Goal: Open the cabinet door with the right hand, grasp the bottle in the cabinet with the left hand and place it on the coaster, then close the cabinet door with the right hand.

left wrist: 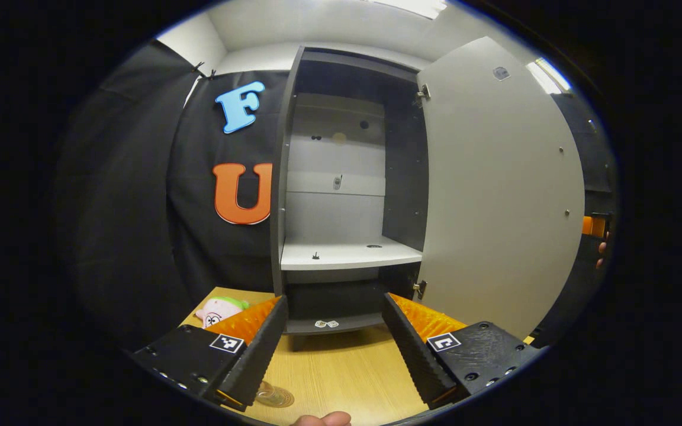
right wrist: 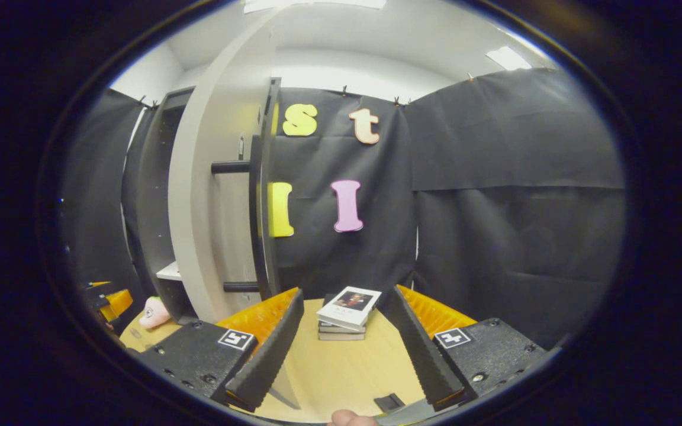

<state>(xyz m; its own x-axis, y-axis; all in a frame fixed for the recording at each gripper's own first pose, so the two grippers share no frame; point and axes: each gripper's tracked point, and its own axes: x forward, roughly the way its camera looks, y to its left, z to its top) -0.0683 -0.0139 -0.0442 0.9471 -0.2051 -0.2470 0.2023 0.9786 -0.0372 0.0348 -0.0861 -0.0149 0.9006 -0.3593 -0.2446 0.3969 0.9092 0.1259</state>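
Note:
The grey cabinet (left wrist: 285,177) stands with its door (left wrist: 495,195) swung wide to the right. Its white shelf (left wrist: 347,254) is bare. My left gripper (left wrist: 335,299) is open in front of the cabinet's base, low over the wooden table (left wrist: 341,373), with nothing between its fingers. A clear, glassy round thing (left wrist: 276,396) sits on the table by the left finger; I cannot tell whether it is the bottle or the coaster. In the right gripper view the door (right wrist: 199,225) is seen edge-on with its black handle (right wrist: 231,167). My right gripper (right wrist: 348,291) is open just right of the door, holding nothing.
A pink plush toy (left wrist: 219,309) lies on the table left of the cabinet. A stack of books (right wrist: 347,313) rests ahead of the right gripper, and a small black object (right wrist: 388,402) lies near the table's front. Black cloth walls close in the booth.

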